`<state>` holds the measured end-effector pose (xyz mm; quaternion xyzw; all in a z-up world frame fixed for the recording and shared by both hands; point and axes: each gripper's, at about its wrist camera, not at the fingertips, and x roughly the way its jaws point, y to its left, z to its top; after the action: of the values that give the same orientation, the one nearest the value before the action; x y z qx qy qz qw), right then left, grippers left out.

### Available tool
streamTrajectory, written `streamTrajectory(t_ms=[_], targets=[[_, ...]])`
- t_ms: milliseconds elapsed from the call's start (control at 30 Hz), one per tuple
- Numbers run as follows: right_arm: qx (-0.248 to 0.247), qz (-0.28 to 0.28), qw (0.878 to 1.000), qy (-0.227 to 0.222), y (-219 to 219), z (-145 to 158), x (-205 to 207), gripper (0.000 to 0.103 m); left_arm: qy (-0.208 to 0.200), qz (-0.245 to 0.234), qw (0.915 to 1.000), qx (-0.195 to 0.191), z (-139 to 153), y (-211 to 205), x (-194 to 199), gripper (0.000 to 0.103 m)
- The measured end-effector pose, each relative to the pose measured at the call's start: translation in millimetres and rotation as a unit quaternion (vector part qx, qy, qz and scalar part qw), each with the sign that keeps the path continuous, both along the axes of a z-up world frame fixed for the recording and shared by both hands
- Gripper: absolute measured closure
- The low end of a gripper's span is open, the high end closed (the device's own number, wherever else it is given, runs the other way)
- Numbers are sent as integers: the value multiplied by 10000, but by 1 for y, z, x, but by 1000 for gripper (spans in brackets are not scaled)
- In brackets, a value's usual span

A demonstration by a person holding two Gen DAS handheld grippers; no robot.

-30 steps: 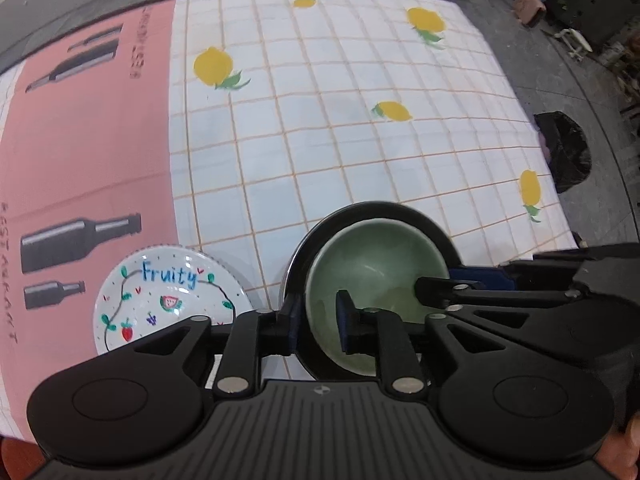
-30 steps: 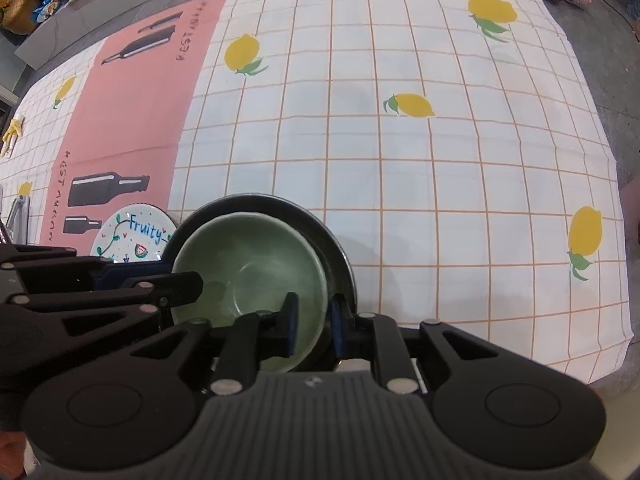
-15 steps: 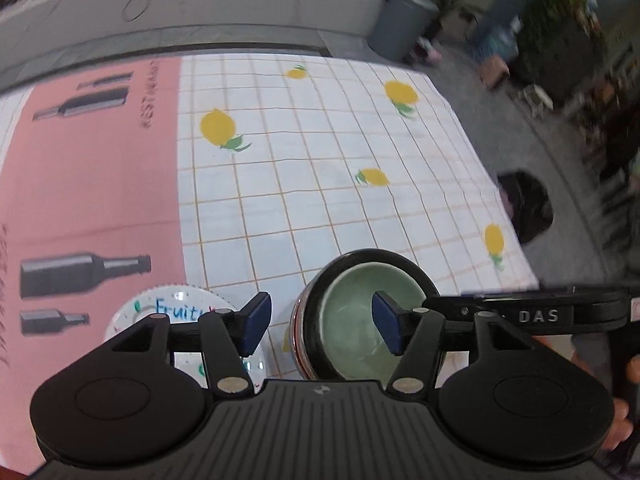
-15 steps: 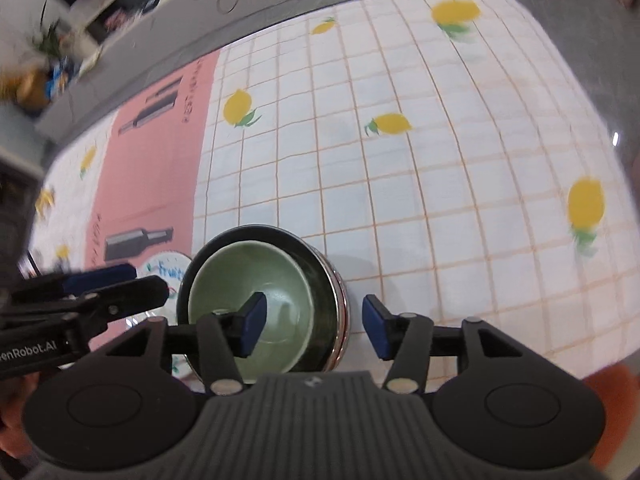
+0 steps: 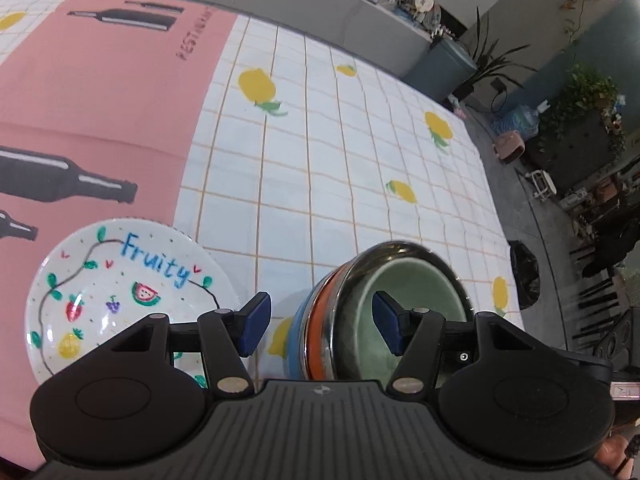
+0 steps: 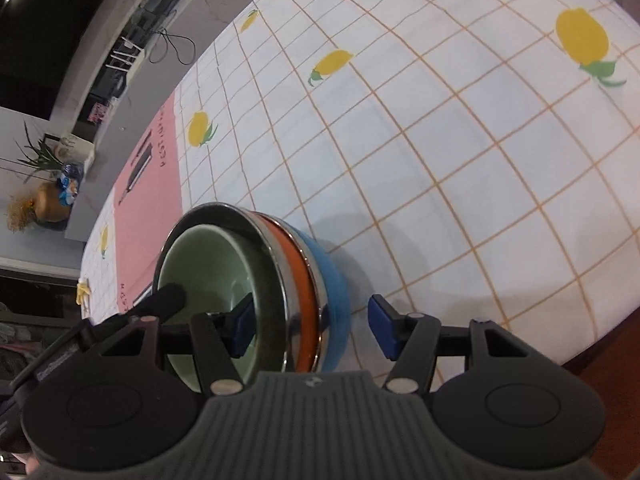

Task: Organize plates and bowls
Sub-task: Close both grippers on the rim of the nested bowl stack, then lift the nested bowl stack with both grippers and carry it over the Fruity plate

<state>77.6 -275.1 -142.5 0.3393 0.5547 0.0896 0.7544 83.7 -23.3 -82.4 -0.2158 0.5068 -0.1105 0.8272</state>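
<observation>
Nested bowls on a lemon-print table, both grippers spread wide around the stack.

Covered by a white grid tablecloth (image 5: pixel 320 168) with lemons and a pink bottle-print band; beyond the table (image 6: pixel 600 368) edge, grey floor, potted plants (image 5: pixel 584 96), a bin; broad bare cloth ahead; near edge: pale green bowl (image 5: pixel 416 292) inside a steel bowl (image 5: pixel 384 250), over orange and blue bowl (image 6: pixel 336 280); "Fruity" plate (image 5: pixel 120 280) just left; left gripper (image 5: pixel 320 318) and right gripper (image 6: pixel 310 330) apart, straddling opposite rims, clamping nothing.
</observation>
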Motion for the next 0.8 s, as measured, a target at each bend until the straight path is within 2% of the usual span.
streamTrajectory(t_ms=[200,367,800], targets=[[216,-160,9996,-16,-1,-11,1,45,263,-23,9996,28,-16,-5,4,35],[298,-148,9994,-37,-3,-10,2,49,531,-57,9986,-55,-25,-8,6,39],[225,-120,9997,68,1,-16,5,54,735,54,9967,-350,-27,-8,7,50]])
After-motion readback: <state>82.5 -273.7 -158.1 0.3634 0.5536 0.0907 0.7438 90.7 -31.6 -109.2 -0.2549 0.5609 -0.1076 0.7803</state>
